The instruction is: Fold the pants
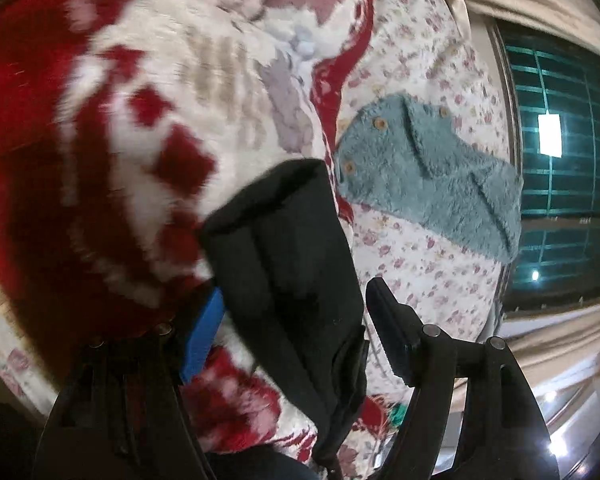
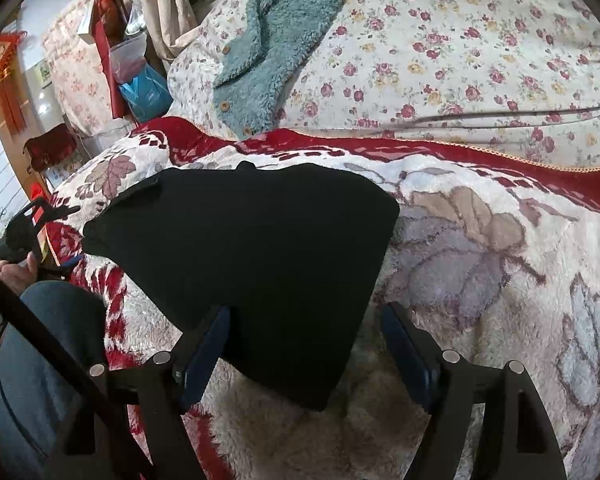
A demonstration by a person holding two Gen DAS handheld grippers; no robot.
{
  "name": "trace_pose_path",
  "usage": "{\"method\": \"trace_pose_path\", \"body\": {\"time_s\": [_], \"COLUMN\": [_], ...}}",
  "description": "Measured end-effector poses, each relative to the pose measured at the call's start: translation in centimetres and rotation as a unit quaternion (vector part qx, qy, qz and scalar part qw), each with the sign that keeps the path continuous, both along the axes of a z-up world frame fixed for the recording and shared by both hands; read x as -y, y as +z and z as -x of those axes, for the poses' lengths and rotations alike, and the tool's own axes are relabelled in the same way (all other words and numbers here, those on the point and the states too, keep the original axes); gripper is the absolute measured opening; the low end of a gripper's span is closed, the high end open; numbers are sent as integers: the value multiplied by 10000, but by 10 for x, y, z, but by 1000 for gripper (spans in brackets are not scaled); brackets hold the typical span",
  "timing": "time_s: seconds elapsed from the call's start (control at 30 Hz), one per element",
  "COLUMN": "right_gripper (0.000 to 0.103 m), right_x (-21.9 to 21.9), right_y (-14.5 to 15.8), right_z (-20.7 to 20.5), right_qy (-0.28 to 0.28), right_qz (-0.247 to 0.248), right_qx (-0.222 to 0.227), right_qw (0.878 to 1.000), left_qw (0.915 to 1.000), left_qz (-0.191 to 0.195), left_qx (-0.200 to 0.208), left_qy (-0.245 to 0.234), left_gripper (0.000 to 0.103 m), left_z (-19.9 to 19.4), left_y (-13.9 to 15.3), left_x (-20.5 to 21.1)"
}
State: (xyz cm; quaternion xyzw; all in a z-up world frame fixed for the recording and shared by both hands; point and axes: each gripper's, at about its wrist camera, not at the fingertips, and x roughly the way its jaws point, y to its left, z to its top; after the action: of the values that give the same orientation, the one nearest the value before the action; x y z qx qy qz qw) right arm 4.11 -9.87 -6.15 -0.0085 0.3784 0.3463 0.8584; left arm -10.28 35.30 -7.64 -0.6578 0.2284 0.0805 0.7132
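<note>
The black pants (image 2: 252,256) lie folded into a compact block on the red and white fleece blanket (image 2: 480,264). My right gripper (image 2: 304,332) is open, its fingers (image 2: 204,356) spread on either side of the near edge of the pants, with no grip on them. In the left wrist view the pants (image 1: 284,256) hang as a folded bundle between the spread fingers of my left gripper (image 1: 296,328); whether a finger touches the cloth I cannot tell. The left gripper also shows in the right wrist view (image 2: 40,224), at the left end of the pants.
A teal fleece jacket (image 2: 276,36) with wooden buttons lies on the floral bedspread (image 2: 460,52) behind the blanket. A window (image 1: 564,168) with curtains is beyond the bed. My knee in jeans (image 2: 48,340) is at the bed's near left edge. Bags (image 2: 140,76) stand at the far left.
</note>
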Motion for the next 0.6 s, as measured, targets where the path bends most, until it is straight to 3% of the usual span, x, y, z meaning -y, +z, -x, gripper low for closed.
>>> {"method": "trace_pose_path", "body": {"time_s": [0.17,0.33,0.43,0.53,0.6], "right_gripper": [76,76,76,76,76], "right_x": [0,0,0,0,0], "right_y": [0,-1,-1,-1,-1], "right_z": [0,0,0,0,0], "right_qy": [4,3,3,2,4], "right_qz": [1,-3,-3,-5,19], "right_qx": [-1,4,6,5,-1], "right_qw": [10000,10000,10000,10000,10000], "left_qw": [9975,9953,9939,9913,9837], "left_qz": [-642,-780,-854,-1000,-1454], "left_qx": [-219,-539,-662,-801,-980], "left_qy": [-209,-172,-222,-293,-401], "left_gripper": [69,39,34,19,17], "left_z": [-12,-12,-13,-14,-17], "left_y": [11,-1,-3,0,13], "left_x": [8,8,8,11,19]}}
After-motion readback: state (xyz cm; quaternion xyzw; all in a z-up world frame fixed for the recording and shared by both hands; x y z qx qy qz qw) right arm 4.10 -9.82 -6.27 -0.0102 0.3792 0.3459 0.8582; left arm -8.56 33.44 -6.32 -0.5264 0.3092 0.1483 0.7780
